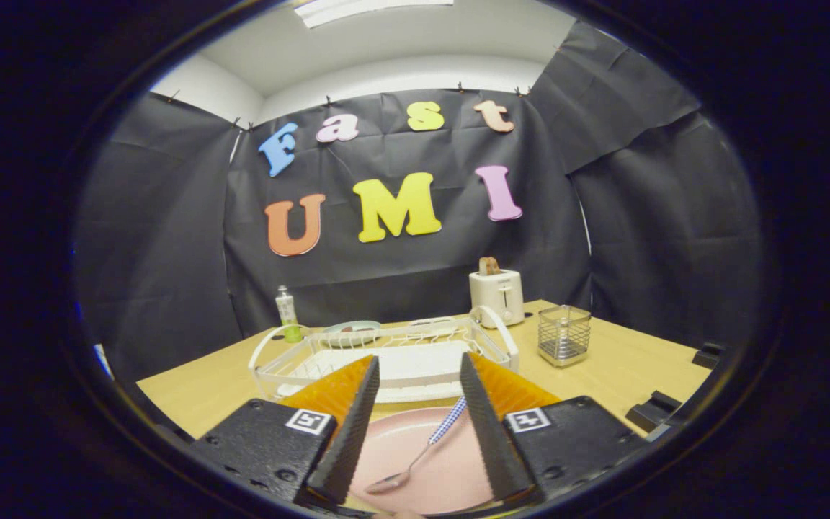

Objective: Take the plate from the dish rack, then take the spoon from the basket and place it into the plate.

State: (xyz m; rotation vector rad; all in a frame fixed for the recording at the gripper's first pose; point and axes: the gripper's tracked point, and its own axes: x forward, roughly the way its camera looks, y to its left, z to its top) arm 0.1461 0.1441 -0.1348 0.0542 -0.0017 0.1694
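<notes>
- Pink plate (pixel 451 468), plain, no pattern.
- Silver spoon (pixel 418 455), blue-and-white checked handle.
- White dish rack (pixel 386 353).
- White toaster (pixel 496 297).
- Green-tinted clear bottle (pixel 287 312).
- Silvery wire basket (pixel 563 334).
- Pale wood worktop (pixel 638 367).

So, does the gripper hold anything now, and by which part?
Nothing is held. The gripper is open, and the spoon lies free on the pink plate between its fingers, touched by neither.

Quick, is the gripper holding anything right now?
Gripper: open, holding nothing. The spoon lies in the plate between its fingers, which do not press on it.
</notes>
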